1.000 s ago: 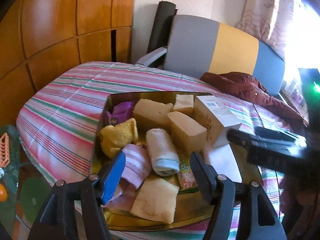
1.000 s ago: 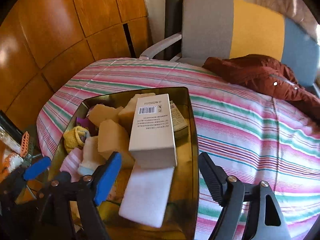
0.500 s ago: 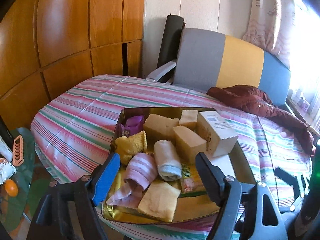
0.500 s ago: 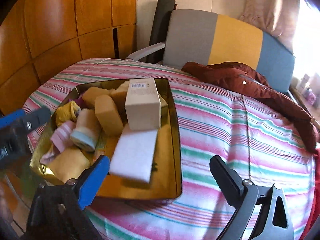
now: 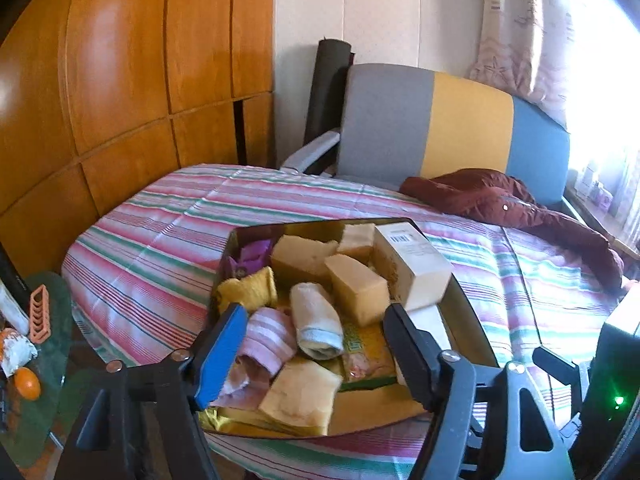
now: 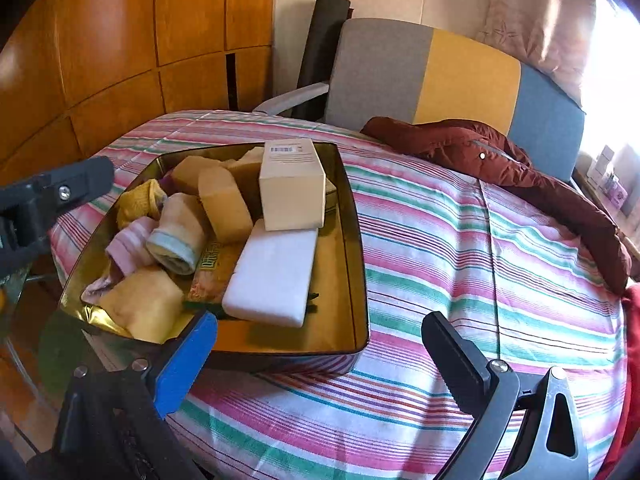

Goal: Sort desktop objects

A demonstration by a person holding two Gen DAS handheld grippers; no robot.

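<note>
A gold tray (image 6: 356,264) sits on the striped cloth, also in the left wrist view (image 5: 468,312). It holds yellow sponges (image 6: 224,204), a white box (image 6: 292,188), a white foam block (image 6: 272,272), rolled towels (image 6: 176,232), a yellow cloth (image 6: 140,200) and a snack packet (image 6: 212,272). My left gripper (image 5: 312,344) is open and empty, held above the tray's near end. My right gripper (image 6: 320,344) is open and empty, just in front of the tray's near right corner.
The striped cloth (image 6: 460,248) spreads to the right of the tray. A dark red jacket (image 6: 500,164) lies at the far right. A grey, yellow and blue chair (image 6: 440,76) stands behind. A wooden wall (image 5: 120,100) is on the left. Small items (image 5: 24,360) lie below left.
Both grippers have pulled back and up from the tray, which now looks smaller and farther. The right gripper has shifted right. Both stay open; the tray contents have not moved.
</note>
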